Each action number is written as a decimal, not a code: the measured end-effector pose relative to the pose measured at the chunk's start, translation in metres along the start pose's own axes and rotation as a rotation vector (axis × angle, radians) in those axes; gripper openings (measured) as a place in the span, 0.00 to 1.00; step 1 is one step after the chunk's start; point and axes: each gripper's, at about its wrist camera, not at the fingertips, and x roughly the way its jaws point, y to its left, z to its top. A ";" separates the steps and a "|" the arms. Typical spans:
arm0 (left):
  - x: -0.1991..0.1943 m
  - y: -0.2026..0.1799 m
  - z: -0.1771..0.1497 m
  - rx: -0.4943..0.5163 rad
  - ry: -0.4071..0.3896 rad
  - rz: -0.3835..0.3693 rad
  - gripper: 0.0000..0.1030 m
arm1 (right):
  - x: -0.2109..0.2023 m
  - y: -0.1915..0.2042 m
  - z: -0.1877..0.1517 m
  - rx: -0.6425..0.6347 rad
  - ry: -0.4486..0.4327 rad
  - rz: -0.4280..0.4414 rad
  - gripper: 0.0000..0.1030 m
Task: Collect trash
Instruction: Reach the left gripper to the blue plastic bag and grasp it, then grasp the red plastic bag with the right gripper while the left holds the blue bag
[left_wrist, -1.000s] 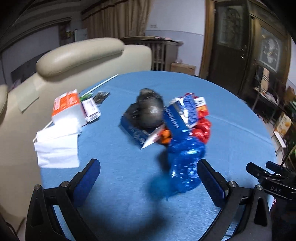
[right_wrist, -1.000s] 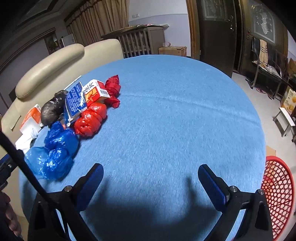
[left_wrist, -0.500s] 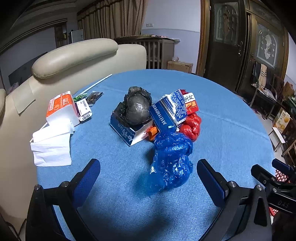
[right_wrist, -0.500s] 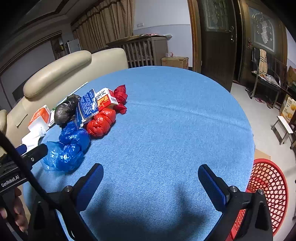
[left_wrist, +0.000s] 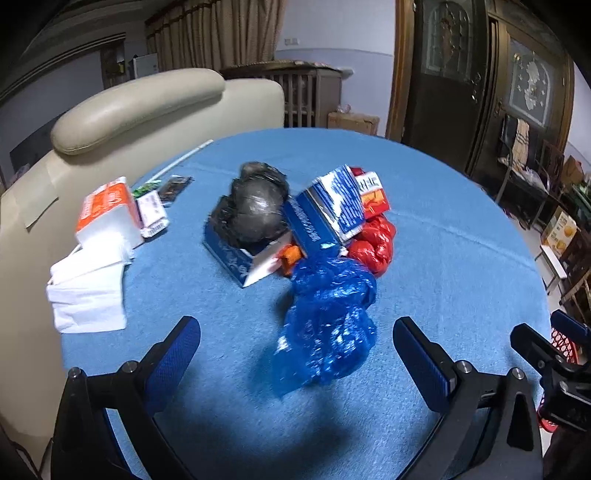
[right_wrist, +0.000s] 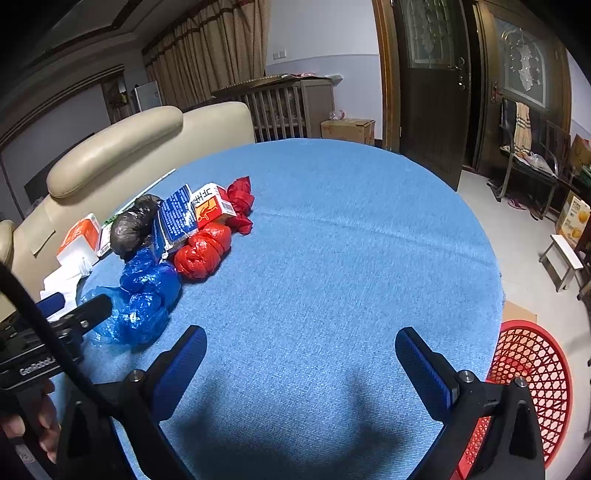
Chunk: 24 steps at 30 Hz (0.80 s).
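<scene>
A heap of trash lies on the round blue table (left_wrist: 461, 266): a crumpled blue plastic bag (left_wrist: 328, 325) nearest, a black bag (left_wrist: 255, 210) on a blue box, a blue-and-white carton (left_wrist: 332, 210) and a red bag (left_wrist: 373, 243). My left gripper (left_wrist: 295, 350) is open, its fingers either side of the blue bag's near end, just short of it. The right wrist view has the same heap at left, blue bag (right_wrist: 144, 299), red bag (right_wrist: 203, 251). My right gripper (right_wrist: 299, 365) is open over bare cloth, holding nothing.
A red mesh basket (right_wrist: 528, 373) stands on the floor by the table's right edge. White tissues (left_wrist: 88, 295) and an orange-white pack (left_wrist: 107, 214) lie at the table's left edge. A beige sofa (left_wrist: 129, 110) backs the table; a dark wooden door stands behind.
The left gripper has come slightly closer to the blue bag, which now sits larger between its open fingers. The right gripper has drawn back and tilted, showing more of the red basket.
</scene>
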 end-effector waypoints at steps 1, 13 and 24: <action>0.004 -0.002 0.001 0.001 0.006 -0.004 1.00 | 0.000 -0.001 0.000 0.003 0.002 0.002 1.00; 0.063 -0.008 0.000 -0.006 0.145 -0.079 0.47 | 0.007 -0.011 0.001 0.022 0.020 -0.015 1.00; 0.025 0.055 -0.025 -0.124 0.086 -0.033 0.44 | 0.027 0.016 0.019 -0.034 0.050 0.035 1.00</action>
